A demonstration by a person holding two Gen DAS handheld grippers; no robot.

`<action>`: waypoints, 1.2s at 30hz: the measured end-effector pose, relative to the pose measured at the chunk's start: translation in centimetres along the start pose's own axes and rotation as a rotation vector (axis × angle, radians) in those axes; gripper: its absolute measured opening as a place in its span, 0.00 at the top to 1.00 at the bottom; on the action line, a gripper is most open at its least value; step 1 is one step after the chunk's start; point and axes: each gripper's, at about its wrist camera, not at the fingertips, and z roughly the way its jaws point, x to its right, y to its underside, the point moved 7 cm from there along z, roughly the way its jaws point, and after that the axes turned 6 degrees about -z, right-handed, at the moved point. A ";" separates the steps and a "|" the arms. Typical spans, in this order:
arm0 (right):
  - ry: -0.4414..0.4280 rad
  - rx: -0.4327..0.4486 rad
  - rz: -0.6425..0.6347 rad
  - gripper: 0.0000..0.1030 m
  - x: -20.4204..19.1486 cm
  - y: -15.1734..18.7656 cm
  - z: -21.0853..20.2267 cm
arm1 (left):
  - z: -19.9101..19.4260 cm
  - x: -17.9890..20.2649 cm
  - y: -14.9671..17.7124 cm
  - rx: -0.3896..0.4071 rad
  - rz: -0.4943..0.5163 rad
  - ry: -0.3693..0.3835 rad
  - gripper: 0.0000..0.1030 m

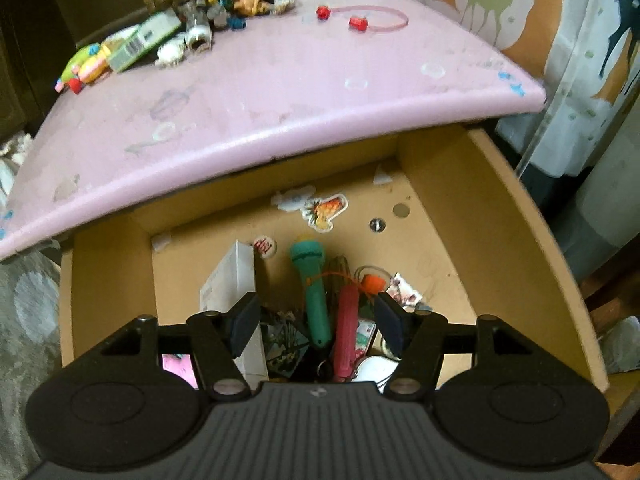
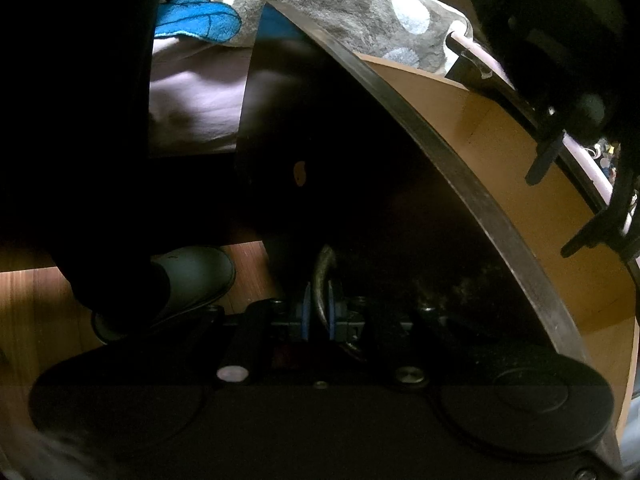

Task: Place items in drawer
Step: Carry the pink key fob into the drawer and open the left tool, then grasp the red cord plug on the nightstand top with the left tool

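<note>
The wooden drawer (image 1: pixel 460 240) is pulled open under a pink tabletop (image 1: pixel 280 92). In it lie a green toy microphone (image 1: pixel 314 292), a pink stick (image 1: pixel 347 332), a white box (image 1: pixel 232 280) and small bits. My left gripper (image 1: pixel 316 320) hangs open and empty just above these items. On the tabletop's far left is a pile of small toys (image 1: pixel 172 28); two red beads on a pink cord (image 1: pixel 360 20) lie further right. My right gripper (image 2: pixel 319 312) is shut on the drawer's metal handle (image 2: pixel 322 276) at the dark drawer front (image 2: pixel 360 184).
A deer-print curtain (image 1: pixel 580 40) hangs right of the table. A grey spotted rug (image 2: pixel 360 4) and wooden floor (image 2: pixel 32 312) lie below. A person's slippered foot (image 2: pixel 192 276) stands left of the drawer front. The left gripper shows at upper right (image 2: pixel 568 148).
</note>
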 end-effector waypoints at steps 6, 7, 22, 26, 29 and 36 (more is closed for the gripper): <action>0.001 0.001 -0.001 0.97 -0.1 0.0 0.1 | -2.7 0.9 -2.9 0.135 -0.008 0.083 0.40; 0.001 0.002 -0.002 0.97 -0.1 0.1 0.1 | -3.0 1.2 -3.6 0.163 0.001 0.090 0.40; 0.003 0.008 -0.004 0.97 -0.2 0.1 0.0 | 1.1 4.1 -15.4 0.347 -0.014 0.158 0.61; 0.002 0.011 -0.007 0.97 -0.2 0.1 0.0 | 2.8 4.0 -17.3 0.349 -0.043 0.161 0.61; 0.001 0.013 -0.010 0.97 -0.2 0.0 0.0 | 4.0 3.9 -18.0 0.328 -0.061 0.170 0.64; 0.002 0.011 -0.013 0.97 -0.3 -0.1 0.0 | 5.2 3.6 -17.4 0.284 -0.036 0.175 0.86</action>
